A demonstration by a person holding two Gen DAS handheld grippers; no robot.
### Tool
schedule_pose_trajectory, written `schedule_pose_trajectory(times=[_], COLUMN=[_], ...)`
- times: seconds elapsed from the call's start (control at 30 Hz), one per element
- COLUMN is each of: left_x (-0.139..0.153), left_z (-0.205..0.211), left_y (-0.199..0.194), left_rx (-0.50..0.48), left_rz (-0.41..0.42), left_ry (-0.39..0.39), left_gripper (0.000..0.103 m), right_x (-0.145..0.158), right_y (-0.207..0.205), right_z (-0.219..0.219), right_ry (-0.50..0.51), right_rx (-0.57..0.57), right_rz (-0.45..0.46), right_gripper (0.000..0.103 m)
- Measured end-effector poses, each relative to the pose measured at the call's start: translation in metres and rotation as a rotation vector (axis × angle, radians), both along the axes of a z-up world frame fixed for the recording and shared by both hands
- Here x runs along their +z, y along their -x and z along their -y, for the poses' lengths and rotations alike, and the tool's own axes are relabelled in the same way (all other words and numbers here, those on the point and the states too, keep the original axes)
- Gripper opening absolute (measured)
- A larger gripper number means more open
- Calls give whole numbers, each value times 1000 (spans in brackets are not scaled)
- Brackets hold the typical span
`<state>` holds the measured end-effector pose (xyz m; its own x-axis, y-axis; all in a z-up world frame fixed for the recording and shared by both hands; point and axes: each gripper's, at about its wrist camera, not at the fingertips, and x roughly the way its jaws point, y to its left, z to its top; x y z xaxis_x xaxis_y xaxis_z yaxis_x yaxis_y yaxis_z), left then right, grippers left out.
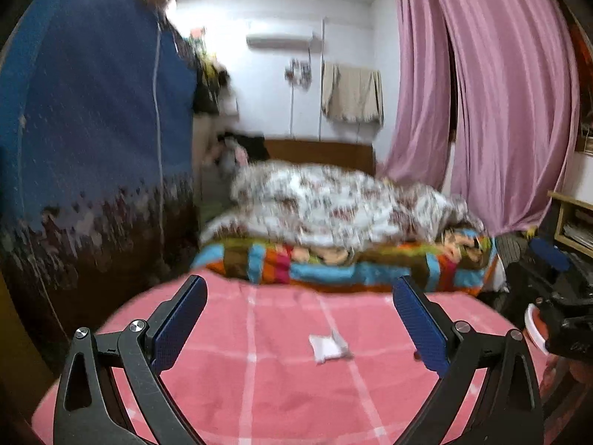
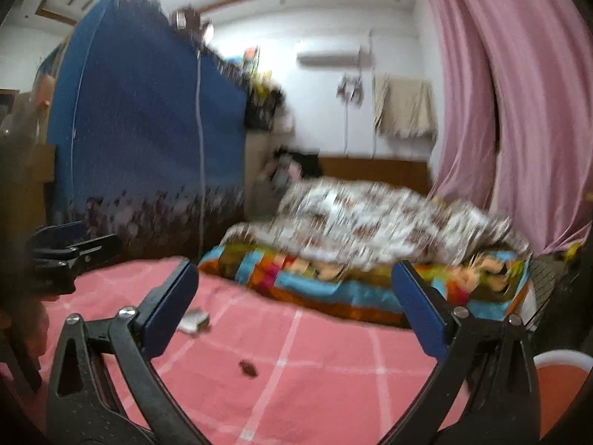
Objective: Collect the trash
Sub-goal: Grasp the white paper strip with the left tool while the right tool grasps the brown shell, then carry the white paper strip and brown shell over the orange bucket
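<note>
Left gripper (image 1: 300, 319): your jaws are spread wide, with nothing between the pads; the pink checked bed cover (image 1: 259, 389) lies under them.
Right gripper (image 2: 294, 309): spread wide too and holding nothing, over the same bed cover.
White crumpled paper (image 1: 328, 346): in your left wrist view it lies on the cover just ahead of the left gripper, between the finger lines and nearer the right finger, touching neither.
Same paper, right wrist view (image 2: 194, 322): it sits just beside the inner edge of your left finger there, partly hidden by it and blurred.
Small dark scrap (image 2: 247, 368): only the right wrist view shows it clearly, on the cover between the right gripper's fingers, closer to you than the paper.
Other gripper: each view catches the other at its edge, the right one far right in the left view, the left one far left in the right view.
Beyond both grippers: a striped colourful blanket (image 1: 333, 270) with a floral quilt (image 1: 333, 204) on it, a pink curtain (image 1: 500, 92) to the right, a blue fabric wardrobe (image 2: 148, 118) to the left.
</note>
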<state>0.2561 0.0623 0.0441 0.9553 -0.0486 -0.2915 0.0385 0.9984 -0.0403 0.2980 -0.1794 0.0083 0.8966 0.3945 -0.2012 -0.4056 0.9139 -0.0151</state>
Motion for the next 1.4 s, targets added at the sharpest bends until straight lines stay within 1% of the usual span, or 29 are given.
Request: schedule_pose_trajectory(times=[0.07,0.13,0.17,0.23,0.27,0.3,0.4,0.43,0.5,0.63,0.67,0.7,0.77,0.8,0.87,0.97,1.03,1.07,1.2,1.4], left_x=[-10,-20,-25,-32,-35,-39,-49,-52,-56,-64,-65,-66,-66,-66,-67,-68,-69,-70,-68,-61], left_z=[1,2,3,3,4,6,7,6,8,9,10,10,12,13,14,16,17,18,20,34], left_y=[-16,-33,-40,-51,-58,-65,-87,-91,-101,-115,-117,-117,-120,-118,-119,-118,-116,-116,-110,-100], left_rx=[-8,-24,-33,-54,-63,-73,-107,-119,-139,-168,-173,-174,-177,-183,-181,-182,-186,-190,-200,-223], left_rz=[-88,-167,-199,-245,-271,-303,-394,-414,-459,-530,-542,-557,-565,-566,-572,-572,-573,-578,-559,-512], left_ry=[6,16,25,47,59,72,119,135,163,193,195,194,188,187,176,166,165,167,157,87], left_gripper=[98,97,96,88,81,73,63,61,49,42,39,35,30,25,20,16,5,3,3,1], right_x=[-10,-19,-23,-32,-36,-41,-52,-56,-60,-72,-76,-79,-80,-80,-80,-77,-75,-74,-68,-59], right_y=[-14,-28,-33,-43,-47,-53,-64,-67,-71,-81,-84,-86,-86,-86,-84,-82,-79,-77,-71,-62], right_z=[-7,-13,-16,-22,-25,-29,-32,-33,-37,-46,-49,-50,-50,-50,-50,-51,-50,-48,-41,-28], right_ry=[46,72,82,106,118,130,138,140,150,193,203,208,211,212,218,216,210,204,178,146], right_rx=[19,56,69,95,103,108,142,156,175,201,201,204,201,200,199,201,199,196,178,143], right_rz=[-83,-163,-200,-268,-300,-336,-426,-449,-479,-546,-567,-583,-589,-588,-582,-571,-560,-551,-519,-477], right_gripper=[71,55,52,50,46,38,32,29,25,19,17,13,8,3,3,3,2,2,2,2])
